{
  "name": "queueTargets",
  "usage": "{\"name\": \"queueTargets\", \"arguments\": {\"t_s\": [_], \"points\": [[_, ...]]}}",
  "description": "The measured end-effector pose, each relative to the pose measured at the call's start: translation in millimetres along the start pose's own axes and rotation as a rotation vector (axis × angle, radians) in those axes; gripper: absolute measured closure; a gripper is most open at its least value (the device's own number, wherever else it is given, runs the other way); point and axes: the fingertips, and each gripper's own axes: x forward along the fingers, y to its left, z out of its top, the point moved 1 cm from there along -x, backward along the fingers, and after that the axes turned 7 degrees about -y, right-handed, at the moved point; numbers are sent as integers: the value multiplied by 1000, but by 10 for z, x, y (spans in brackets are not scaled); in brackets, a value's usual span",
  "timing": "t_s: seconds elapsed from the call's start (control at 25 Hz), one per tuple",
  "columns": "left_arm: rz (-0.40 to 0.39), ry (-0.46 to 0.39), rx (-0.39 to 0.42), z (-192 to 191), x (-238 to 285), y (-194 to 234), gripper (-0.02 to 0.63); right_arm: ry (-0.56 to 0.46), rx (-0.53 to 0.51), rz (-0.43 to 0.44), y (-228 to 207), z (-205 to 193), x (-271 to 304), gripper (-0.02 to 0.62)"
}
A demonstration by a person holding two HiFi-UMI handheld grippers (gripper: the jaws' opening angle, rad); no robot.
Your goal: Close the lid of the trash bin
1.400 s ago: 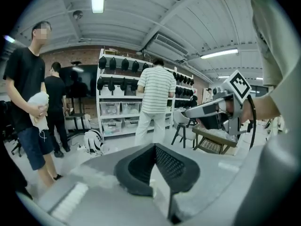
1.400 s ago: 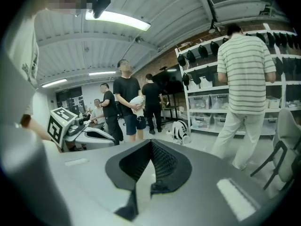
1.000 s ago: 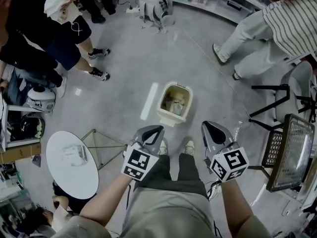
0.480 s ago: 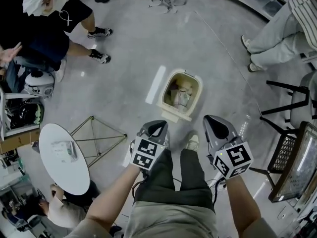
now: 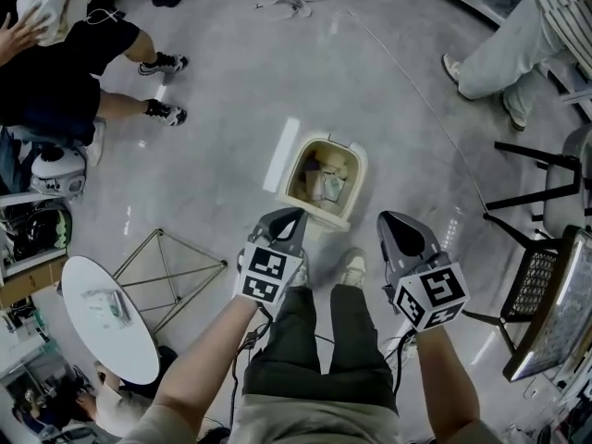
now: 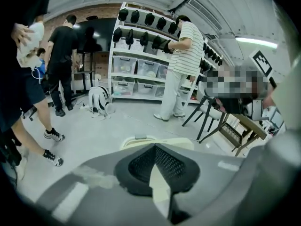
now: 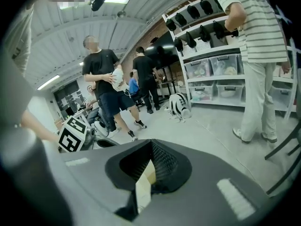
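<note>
Bin: cream plastic trash bin [image 5: 360,176], sat on the floor just above frame centre in the head view, dead ahead of both grippers. Also peeked over the jaws in the left gripper view [image 6: 137,140].

Just changed: closed in over the last second or so. Left gripper [image 5: 294,214] ended up with its tip level with the bin's near rim and just beside it in the frame, having sat clearly short of it a second ago. Right gripper [image 5: 388,218] barely budged, lower right of the bin and apart from it.

Left jaws: clenched down to a sliver, nothing gripped.

Right jaws: same deal, pinched together and empty.

Lid: not down yet, rubbish inside in plain sight from above. Couldn't pin down the lid itself; maybe the flat cream flap at the near edge.

Meaning for the task: looked like approach only, no contact, closing not started. Probably a nudge from the closed left tip next, but just a guess.

Surface: grey polished floor [image 5: 231,91], glossy, with a flat white strip [image 5: 280,155] lying just left of the bin.

Room: busy workshop. Round white table [image 5: 106,317] and a wire folding stand [image 5: 171,271] at lower left, black-framed chairs [image 5: 541,169] along the right edge, bystanders at upper left and upper right, white shelving with clear boxes [image 6: 141,69] at the back.
</note>
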Motion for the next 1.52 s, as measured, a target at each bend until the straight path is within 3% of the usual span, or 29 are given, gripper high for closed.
{"name": "queueTargets", "arguments": {"t_s": [0.32,0.48,0.64,0.84,1.04,1.2,1.36,1.52], "points": [[-13,-48,-15,28,691,234,603,-13,2,-43,-513,-132,301,592],[15,-94,38,42,1005,333,603,-21,22,-57,-729,-300,474,592],[21,-34,40,-218,1335,428,603,-15,38,-62,-898,-543,614,592],[22,-28,24,-471,1579,511,603,-13,62,-70,-1058,-851,763,592],[54,70,-60,-785,1819,573,603,-14,80,-70,-1148,-1118,840,592],[63,134,-48,-1010,1957,612,603,-9,77,-70,-1165,-1242,815,592],[54,185,-7,-1063,2017,609,603,0,71,-67,-1169,-1334,743,592],[47,233,-87,-1044,1966,579,603,2,80,-76,-1135,-1295,620,592]]}}
